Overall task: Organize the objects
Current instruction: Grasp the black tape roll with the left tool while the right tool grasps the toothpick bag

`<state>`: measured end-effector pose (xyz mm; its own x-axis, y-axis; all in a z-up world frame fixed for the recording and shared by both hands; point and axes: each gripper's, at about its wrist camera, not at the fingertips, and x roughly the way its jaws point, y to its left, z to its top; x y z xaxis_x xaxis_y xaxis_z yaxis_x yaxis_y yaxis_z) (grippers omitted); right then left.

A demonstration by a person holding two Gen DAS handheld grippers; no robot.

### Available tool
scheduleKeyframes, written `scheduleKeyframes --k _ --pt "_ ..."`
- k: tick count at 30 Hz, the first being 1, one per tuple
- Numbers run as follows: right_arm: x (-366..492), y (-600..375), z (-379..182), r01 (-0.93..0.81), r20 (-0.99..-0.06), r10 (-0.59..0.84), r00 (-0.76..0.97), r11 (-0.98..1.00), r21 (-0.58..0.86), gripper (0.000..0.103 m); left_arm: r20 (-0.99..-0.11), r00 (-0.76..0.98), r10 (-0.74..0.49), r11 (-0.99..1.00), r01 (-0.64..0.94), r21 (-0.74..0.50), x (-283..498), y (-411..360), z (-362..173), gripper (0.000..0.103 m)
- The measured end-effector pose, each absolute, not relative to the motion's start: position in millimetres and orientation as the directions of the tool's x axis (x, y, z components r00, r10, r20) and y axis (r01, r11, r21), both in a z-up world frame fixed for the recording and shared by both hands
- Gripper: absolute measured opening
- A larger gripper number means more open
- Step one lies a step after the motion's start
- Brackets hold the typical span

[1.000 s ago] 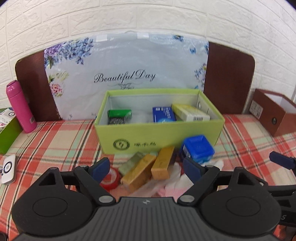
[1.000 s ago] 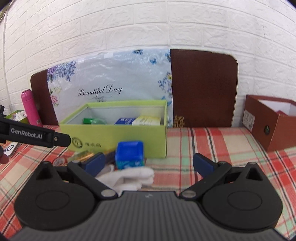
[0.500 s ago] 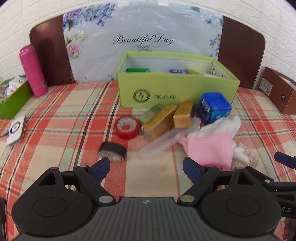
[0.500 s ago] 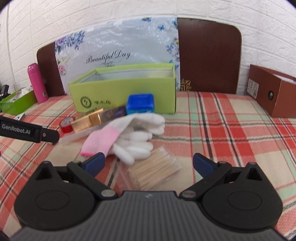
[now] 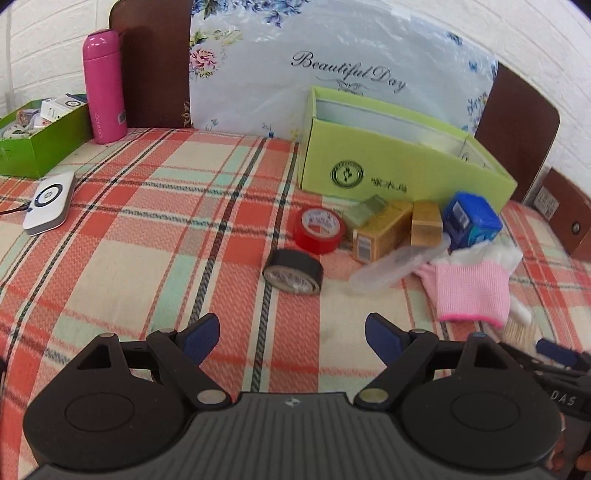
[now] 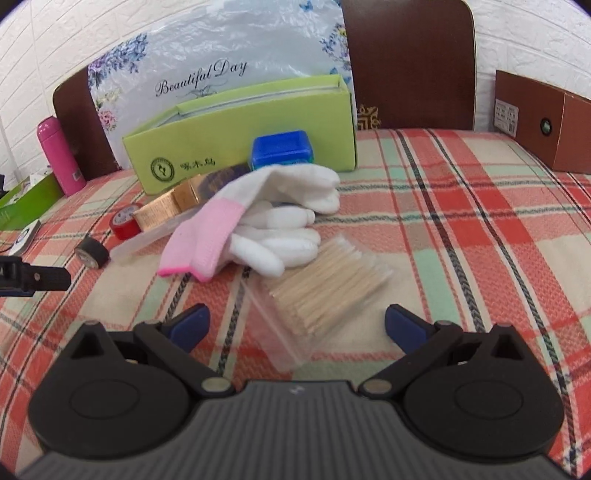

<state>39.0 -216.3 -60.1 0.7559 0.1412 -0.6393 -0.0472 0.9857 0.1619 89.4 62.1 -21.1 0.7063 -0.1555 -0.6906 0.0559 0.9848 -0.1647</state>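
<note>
Left claw (image 5: 291,338): held wide, nothing gripped; black tape roll (image 5: 293,271) seen just above it at frame centre. Right claw (image 6: 295,325): held wide, empty; toothpick bag (image 6: 325,284) lies between its tips, lower centre.

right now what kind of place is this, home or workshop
Most likely a home setting: a table under a plaid tablecloth, set against a white brick-pattern wall, with household clutter such as a pink bottle, tape rolls and a lime green box.
</note>
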Motion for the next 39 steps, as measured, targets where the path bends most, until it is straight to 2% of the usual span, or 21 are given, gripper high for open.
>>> scheduleKeyframes --k 2,3,4,5,6,7,8,9,10,12,14,17,21,23,25,28,31,33,36,37,39 --pt "41 -218 -62 -0.017 -0.633 0.130 0.763 0.983 0.181 0.100 -0.678 0.712 -0.182 0.976 0.044 -0.215 101 69 -18 0.089" --pt "39 -219 -62 -0.008 -0.628 0.121 0.769 0.984 0.180 0.093 -0.671 0.716 -0.194 0.970 0.038 -0.240 107 72 -17 0.089" --pt "37 -219 -62 -0.007 -0.620 0.114 0.776 0.985 0.172 0.078 -0.663 0.719 -0.208 0.963 0.032 -0.268 112 74 -17 0.089" --pt "36 -220 -62 -0.015 -0.616 0.112 0.780 0.987 0.162 0.069 -0.658 0.719 -0.223 0.956 0.028 -0.293 118 76 -16 0.089" --pt "34 -221 -62 -0.020 -0.615 0.111 0.780 0.988 0.153 0.053 -0.655 0.718 -0.236 0.949 0.027 -0.313 124 76 -18 0.088" --pt "33 -223 -62 -0.037 -0.616 0.123 0.778 0.988 0.150 0.044 -0.659 0.712 -0.244 0.945 0.022 -0.326 131 76 -20 0.087" --pt "32 -223 -61 -0.060 -0.619 0.137 0.773 0.988 0.144 0.039 -0.667 0.703 -0.248 0.944 0.019 -0.331 138 75 -23 0.082" --pt "30 -224 -60 -0.080 -0.620 0.149 0.770 0.987 0.137 0.027 -0.678 0.691 -0.249 0.944 0.017 -0.330 144 74 -26 0.078" --pt "27 -225 -59 -0.104 -0.620 0.167 0.766 0.985 0.138 0.023 -0.692 0.676 -0.253 0.944 0.018 -0.328 150 73 -31 0.066" --pt "19 -227 -56 -0.155 -0.622 0.220 0.751 0.975 0.158 0.020 -0.713 0.651 -0.261 0.942 0.011 -0.334 157 72 -39 0.059" --pt "9 -228 -54 -0.231 -0.631 0.290 0.719 0.957 0.176 0.020 -0.707 0.661 -0.251 0.949 0.022 -0.315 155 71 -42 0.048" --pt "-4 -228 -53 -0.331 -0.646 0.374 0.666 0.923 0.194 0.020 -0.707 0.644 -0.293 0.949 0.104 -0.299 143 69 -42 0.048" --pt "-17 -231 -50 -0.347 -0.663 0.355 0.659 0.926 0.151 0.022 -0.721 0.603 -0.341 0.940 0.209 -0.269 114 62 -42 0.048" --pt "-19 -234 -48 -0.295 -0.665 0.311 0.679 0.945 0.140 0.031 -0.734 0.603 -0.311 0.950 0.197 -0.241 98 62 -41 0.052" --pt "-18 -237 -45 -0.265 -0.658 0.285 0.698 0.955 0.133 0.049 -0.743 0.612 -0.272 0.962 0.153 -0.226 83 66 -37 0.064" --pt "-13 -233 -41 -0.254 -0.651 0.291 0.701 0.955 0.153 0.064 -0.741 0.610 -0.281 0.957 0.122 -0.262 68 76 -32 0.065" --pt "-5 -220 -43 -0.249 -0.664 0.310 0.680 0.950 0.188 0.072 -0.729 0.609 -0.314 0.943 0.107 -0.316 69 78 -32 0.065" --pt "0 -211 -47 -0.227 -0.681 0.294 0.670 0.956 0.189 0.076 -0.732 0.618 -0.286 0.948 0.069 -0.312 79 75 -34 0.065" --pt "1 -199 -53 -0.202 -0.667 0.261 0.698 0.965 0.167 0.075 -0.737 0.608 -0.296 0.936 0.029 -0.351 101 70 -40 0.063" --pt "1 -195 -54 -0.210 -0.664 0.260 0.701 0.965 0.155 0.067 -0.729 0.610 -0.311 0.930 0.037 -0.366 106 67 -41 0.062" --pt "0 -184 -57 -0.265 -0.658 0.275 0.701 0.957 0.117 0.057 -0.710 0.615 -0.345 0.928 0.109 -0.357 111 54 -38 0.048"
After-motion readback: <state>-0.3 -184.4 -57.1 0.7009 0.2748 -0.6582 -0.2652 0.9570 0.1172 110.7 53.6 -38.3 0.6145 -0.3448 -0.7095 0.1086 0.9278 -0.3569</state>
